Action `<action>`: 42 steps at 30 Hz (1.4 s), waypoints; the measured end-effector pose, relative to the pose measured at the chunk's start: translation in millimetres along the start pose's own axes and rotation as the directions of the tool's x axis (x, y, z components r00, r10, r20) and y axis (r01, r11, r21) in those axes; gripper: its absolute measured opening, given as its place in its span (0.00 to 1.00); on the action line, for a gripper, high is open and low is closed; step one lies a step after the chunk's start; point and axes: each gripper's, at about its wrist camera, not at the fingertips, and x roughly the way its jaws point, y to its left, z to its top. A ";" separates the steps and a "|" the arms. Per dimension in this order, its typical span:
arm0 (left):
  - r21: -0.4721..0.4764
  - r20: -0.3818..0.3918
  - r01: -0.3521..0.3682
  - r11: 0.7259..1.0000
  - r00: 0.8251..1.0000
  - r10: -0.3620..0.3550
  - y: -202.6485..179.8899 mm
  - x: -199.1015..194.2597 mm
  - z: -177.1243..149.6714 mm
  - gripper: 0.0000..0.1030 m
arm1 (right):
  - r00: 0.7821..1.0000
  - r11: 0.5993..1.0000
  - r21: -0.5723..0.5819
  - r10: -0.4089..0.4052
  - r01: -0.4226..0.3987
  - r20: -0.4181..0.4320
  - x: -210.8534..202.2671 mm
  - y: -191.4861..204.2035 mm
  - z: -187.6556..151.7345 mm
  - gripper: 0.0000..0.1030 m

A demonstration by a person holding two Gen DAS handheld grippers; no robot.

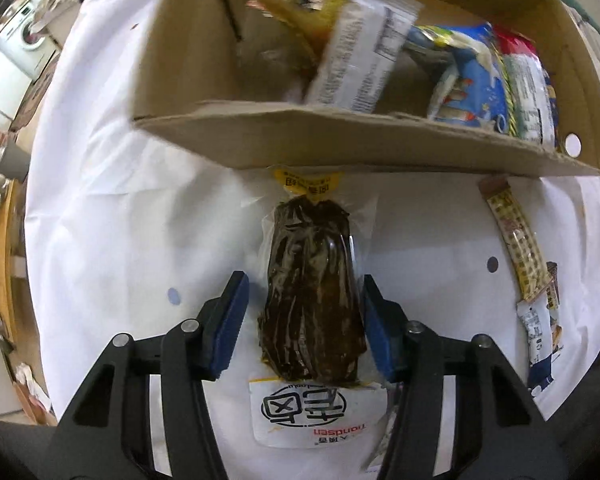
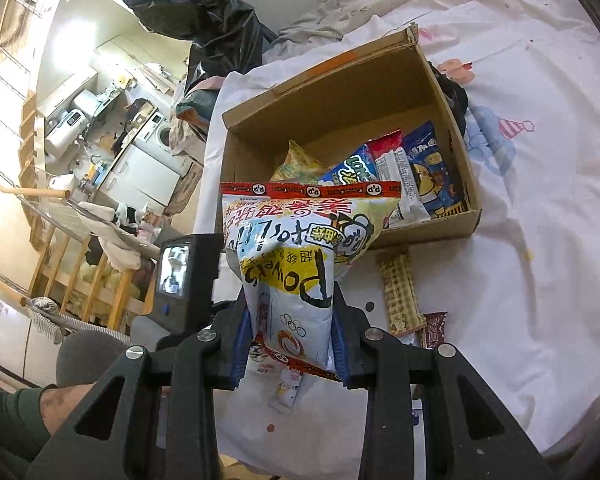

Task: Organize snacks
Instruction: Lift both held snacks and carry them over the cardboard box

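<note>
Black linkage arms and blue pads of the left tool (image 1: 304, 320) fill the bottom of the left wrist view, and between those pads lies the dark brown vacuum-sealed snack pack with a clear film border and a yellow top label (image 1: 310, 300). Its long axis runs from six to twelve o'clock, straight along the tool's own line, so the pads flank its narrow width. The pad at three o'clock looks to be touching the film; the one at nine o'clock stands just clear, so I judge the pack bracketed but not yet clamped. It rests flat on the white printed bed sheet (image 1: 120, 220), its yellow end just short of the near wall of the brown cardboard box (image 1: 340, 140), which lies at twelve o'clock and already holds several bags.

In the right wrist view, the right tool (image 2: 292, 344) is clenched on the white and yellow crinkled snack bag with a red strip across its top (image 2: 300, 240), held off the sheet with the box beyond it at one o'clock.

A checked yellow bar wrapper (image 1: 516, 236) lies on the sheet at three o'clock of the brown pack, well apart. By my reading the left tool is nearer the brown pack, and the coming lift turns on squeezing across its width, then carrying it toward twelve o'clock over the box wall.
</note>
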 end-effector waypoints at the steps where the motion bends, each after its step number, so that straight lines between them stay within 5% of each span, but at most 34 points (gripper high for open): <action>1: -0.006 0.003 0.001 1.000 1.000 -0.001 7.5 -0.3 -2.0 0.50 | 1.000 1.000 0.001 0.000 0.000 0.003 0.0 0.5 0.5 0.34; 11: -0.168 0.075 -0.058 0.984 0.995 0.071 60.0 -45.9 -17.4 0.50 | 1.000 1.000 -0.003 0.012 -0.012 0.026 -2.6 3.5 2.6 0.34; 24: -0.204 0.318 -0.027 0.979 0.943 0.092 72.1 -148.9 -50.5 0.50 | 0.993 0.999 0.003 0.051 -0.051 0.106 -24.8 7.1 7.4 0.34; 34: -0.113 0.443 0.013 0.994 0.896 0.039 57.2 -189.1 9.5 0.50 | 0.982 1.000 0.008 0.023 -0.025 0.188 -42.5 -1.0 37.9 0.34; 42: -0.050 0.481 0.030 0.998 0.877 -0.002 38.3 -195.5 48.5 0.50 | 0.980 0.999 0.037 -0.012 0.005 0.200 -33.1 -15.0 65.9 0.34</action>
